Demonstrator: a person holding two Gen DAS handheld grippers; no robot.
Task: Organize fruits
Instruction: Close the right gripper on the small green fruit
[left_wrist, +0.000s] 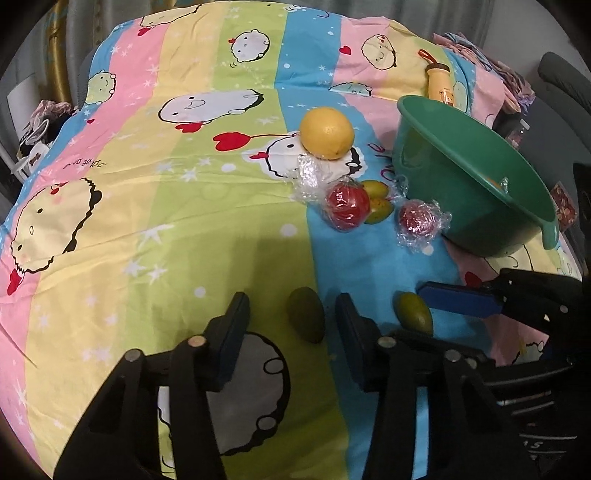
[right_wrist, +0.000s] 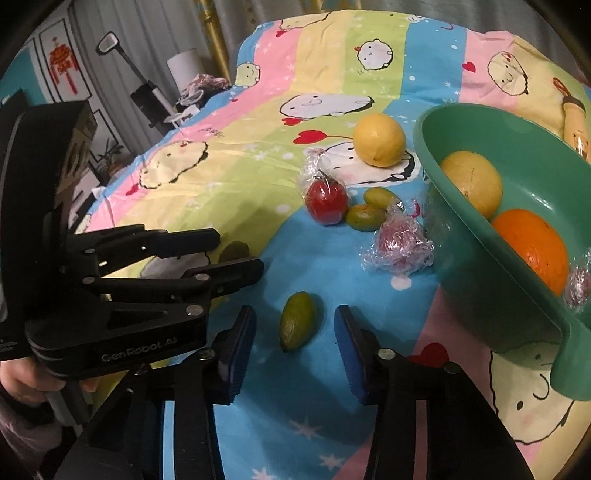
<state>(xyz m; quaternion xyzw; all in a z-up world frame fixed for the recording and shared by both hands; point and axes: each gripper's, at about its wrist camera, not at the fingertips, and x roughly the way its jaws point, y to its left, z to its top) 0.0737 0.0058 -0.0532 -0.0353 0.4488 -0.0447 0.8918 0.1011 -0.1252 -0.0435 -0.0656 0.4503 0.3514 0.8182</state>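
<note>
My left gripper (left_wrist: 291, 332) is open, its fingers either side of a small green fruit (left_wrist: 306, 319) on the bedsheet. My right gripper (right_wrist: 293, 332) is open around another green fruit (right_wrist: 297, 325), which also shows in the left wrist view (left_wrist: 413, 313). A green basin (right_wrist: 498, 266) at the right holds a yellow fruit (right_wrist: 472, 182), an orange (right_wrist: 532, 253) and a wrapped red fruit (right_wrist: 578, 286). On the sheet lie a lemon (left_wrist: 327, 132), a wrapped red apple (left_wrist: 347, 206), two green fruits (left_wrist: 378, 201) and a wrapped pink-red fruit (left_wrist: 419, 221).
The colourful cartoon bedsheet (left_wrist: 184, 221) covers the whole surface. A yellow bottle (left_wrist: 439, 83) lies behind the basin (left_wrist: 480, 184). Clutter and a white lamp (right_wrist: 184, 70) stand beyond the far left edge. My left gripper's body (right_wrist: 129, 288) sits close to the right gripper.
</note>
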